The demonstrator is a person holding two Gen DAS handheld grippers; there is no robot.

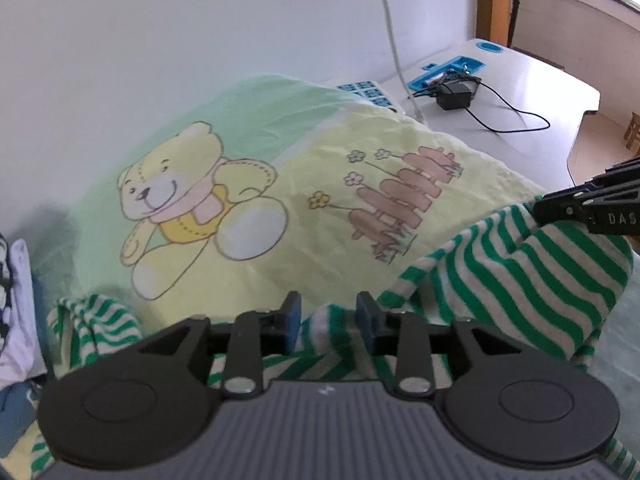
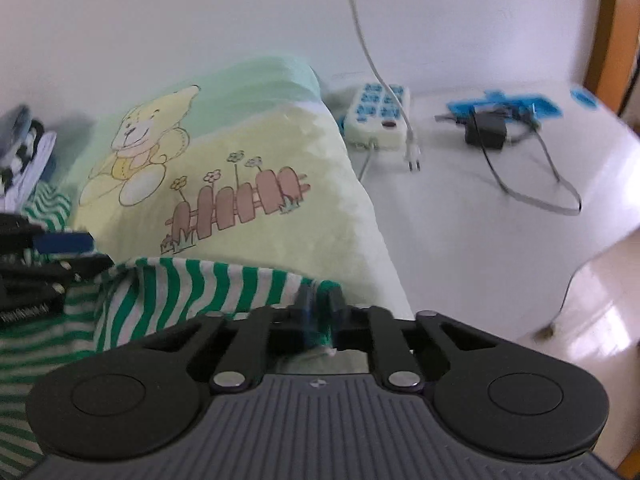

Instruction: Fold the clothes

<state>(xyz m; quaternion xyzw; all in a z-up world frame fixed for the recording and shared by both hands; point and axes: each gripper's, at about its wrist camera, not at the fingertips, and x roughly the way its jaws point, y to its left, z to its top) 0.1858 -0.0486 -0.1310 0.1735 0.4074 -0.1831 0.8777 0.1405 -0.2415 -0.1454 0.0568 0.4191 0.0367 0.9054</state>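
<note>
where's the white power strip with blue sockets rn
In the right wrist view, the white power strip with blue sockets lies on the white table, just right of the yellow-green teddy-bear blanket and left of the black adapter.

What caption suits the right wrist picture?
Right gripper pinches a green-striped garment before a teddy-bear blanket.

One green-and-white striped garment (image 1: 520,264) lies against the near edge of one bear-print blanket (image 1: 320,184), and two grippers work on it, the left gripper (image 1: 329,320) at the blanket's near side and the right gripper (image 2: 320,308) at the blanket's right corner. Beyond the blanket sit one white power strip (image 2: 378,114), one black adapter (image 2: 486,132) and one hanging white cable (image 2: 372,56). One small pile of dark-and-white clothes (image 2: 24,152) rests left of the blanket.
</note>
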